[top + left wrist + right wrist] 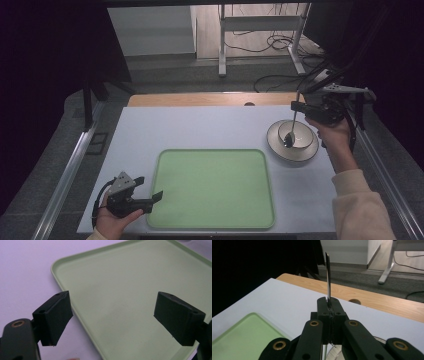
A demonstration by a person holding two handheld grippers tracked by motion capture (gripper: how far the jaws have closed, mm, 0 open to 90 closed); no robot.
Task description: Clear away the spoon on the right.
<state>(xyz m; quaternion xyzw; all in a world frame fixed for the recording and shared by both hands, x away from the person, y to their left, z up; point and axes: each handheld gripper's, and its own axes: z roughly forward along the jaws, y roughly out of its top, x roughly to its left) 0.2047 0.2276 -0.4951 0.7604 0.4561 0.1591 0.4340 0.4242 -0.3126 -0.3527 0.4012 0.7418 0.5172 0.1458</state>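
One spoon (291, 131) hangs pinched in the right gripper (298, 106) fingers, bowl end inside the bowl (292, 141); snagging its rim could tip it. Left gripper (152, 198) fingers stand spread by the tray (165, 165).

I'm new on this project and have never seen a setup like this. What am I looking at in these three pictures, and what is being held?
No robot here: a person holds a hand-operated two-jaw gripper in each hand. The high view looks down on the white table from above the person's side. The other two pictures come from cameras riding on the grippers, looking along their black jaws.

On the table lie a pale green tray and, at the right, a bowl that seems to sit on a plate.

The right gripper is shut on a spoon's handle; the spoon hangs with its scoop in the bowl. In the right gripper view the handle sticks up between closed jaws.

The left gripper is open, holding nothing, its jaws above the tray's near-left corner.
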